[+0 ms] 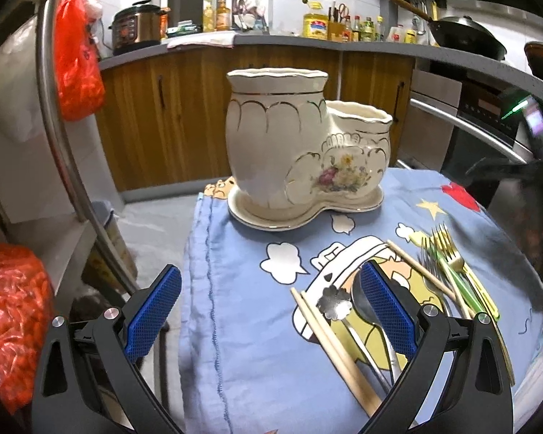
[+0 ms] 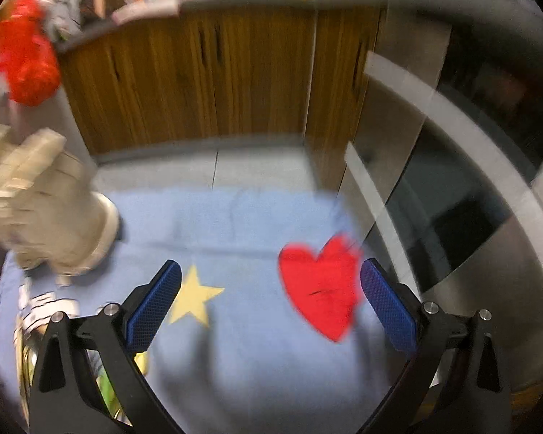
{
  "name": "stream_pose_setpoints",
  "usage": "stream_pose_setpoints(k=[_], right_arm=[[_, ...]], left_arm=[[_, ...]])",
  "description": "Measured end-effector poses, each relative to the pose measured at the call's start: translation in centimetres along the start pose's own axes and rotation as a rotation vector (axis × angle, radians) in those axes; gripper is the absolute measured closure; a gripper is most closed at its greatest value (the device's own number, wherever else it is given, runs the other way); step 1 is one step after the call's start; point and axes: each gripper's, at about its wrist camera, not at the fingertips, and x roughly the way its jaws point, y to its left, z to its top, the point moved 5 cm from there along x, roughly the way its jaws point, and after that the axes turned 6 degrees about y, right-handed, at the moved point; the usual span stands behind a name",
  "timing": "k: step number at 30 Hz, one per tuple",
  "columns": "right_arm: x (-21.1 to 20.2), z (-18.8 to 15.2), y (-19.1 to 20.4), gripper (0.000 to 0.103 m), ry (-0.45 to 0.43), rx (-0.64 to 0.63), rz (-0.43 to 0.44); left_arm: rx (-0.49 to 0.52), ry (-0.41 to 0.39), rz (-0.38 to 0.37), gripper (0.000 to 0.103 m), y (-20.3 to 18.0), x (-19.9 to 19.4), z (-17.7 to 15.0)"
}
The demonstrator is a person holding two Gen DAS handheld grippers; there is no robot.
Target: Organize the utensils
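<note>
Gaping blue-padded left gripper (image 1: 271, 311) | glossy scalloped ceramic holder (image 1: 304, 152) | steel spoon (image 1: 365, 303)

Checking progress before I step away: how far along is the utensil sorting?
Nothing looks done: no utensil shows above the ceramic holder. Nothing is in hand: the left gripper and right gripper are open and empty. Left: chopsticks, spoons and forks lie on the cloth.

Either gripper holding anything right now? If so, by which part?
Nothing held. Left gripper and right gripper are both open and empty above the blue cartoon-print cloth.
</note>
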Motion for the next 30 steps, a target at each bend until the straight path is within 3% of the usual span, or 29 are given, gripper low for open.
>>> stream_pose_setpoints(k=[2,4,6,8,11,16,19,22,25,30], right_arm=[[-5.4,-0.4,0.7,0.005,-0.140,-0.048,0.005],[-8.5,-1.8,1.4,0.005,-0.210,-0.077,0.077],[-9.9,-3.8,2.2,0.005,-0.185,-0.054,0.172],[-9.5,-5.9,3.0,0.005,-0.106,-0.033,0.204],[-9.2,-8.2,4.2,0.005,-0.091,-0.026,0.220],[-7.9,-10.6,5.9,0.005,-0.076,-0.058,0.224],[-8.2,-11.2,6.1,0.005,-0.107,-0.050,0.236],[-8.1,-11.3,6.1,0.005,-0.133,-0.054,0.215],[-8.1,-11.7,6.6,0.005,-0.165,-0.087,0.181],[-7.9,-12.2,7.2,0.005,-0.179,-0.119,0.170]], left_arm=[[0.002,-0.012,-0.001,0.005,-0.1,-0.2,0.1],[-0.005,-0.012,0.001,0.005,-0.1,-0.2,0.2],[-0.019,-0.008,0.013,0.005,0.0,-0.5,0.5],[-0.027,0.003,0.047,0.005,-0.2,-1.6,0.9],[-0.017,0.023,0.032,0.005,-1.2,-3.2,0.9],[-0.016,0.057,0.024,0.005,-3.2,-4.5,-0.4],[-0.043,0.061,-0.019,0.005,-4.1,-4.1,-1.4],[-0.057,0.071,-0.004,0.005,-4.4,-3.4,-1.9],[-0.034,0.049,0.034,0.005,-4.5,-2.9,-2.3],[0.004,-0.030,0.013,0.005,-5.4,-3.6,-1.8]])
